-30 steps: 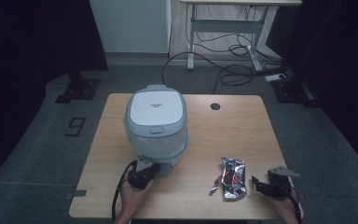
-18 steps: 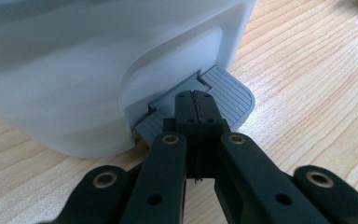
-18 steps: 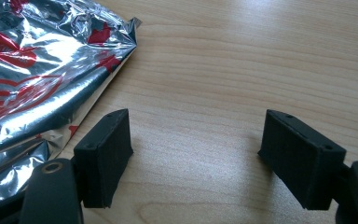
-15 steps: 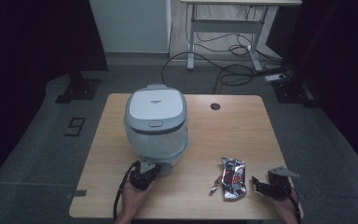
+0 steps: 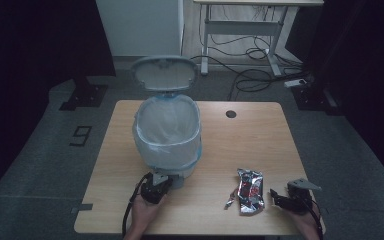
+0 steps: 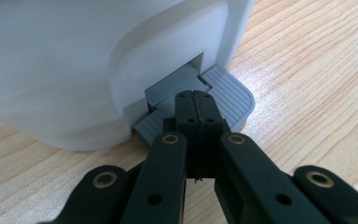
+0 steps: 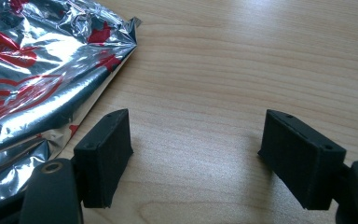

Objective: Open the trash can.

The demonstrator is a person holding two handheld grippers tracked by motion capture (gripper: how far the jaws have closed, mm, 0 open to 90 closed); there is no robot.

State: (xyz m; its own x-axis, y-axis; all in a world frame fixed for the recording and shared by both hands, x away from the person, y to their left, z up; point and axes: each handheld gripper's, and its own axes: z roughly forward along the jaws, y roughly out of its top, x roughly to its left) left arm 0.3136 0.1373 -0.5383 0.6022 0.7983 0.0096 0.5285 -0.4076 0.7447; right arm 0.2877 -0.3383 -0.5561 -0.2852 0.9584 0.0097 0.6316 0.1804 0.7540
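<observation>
Your left gripper (image 6: 196, 100) has its jaws pressed together, tips down on the grey pedal (image 6: 228, 95) at the foot of the white bin (image 5: 167, 132); the bin's lid (image 5: 164, 73) stands raised at twelve o'clock, its bag-lined mouth facing up; your right gripper (image 7: 196, 156) rests spread wide on the table (image 5: 260, 130), nothing between its jaws; the foil wrapper (image 5: 250, 190) lies just beside it, at about four o'clock from the bin.

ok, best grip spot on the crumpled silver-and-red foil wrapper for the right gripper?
Probably the crumpled silver-and-red foil wrapper's near long edge, facing the open right gripper. It lies flat on the wooden table, but that crinkled edge lifts slightly, so come in low from that side and pinch across it.
</observation>
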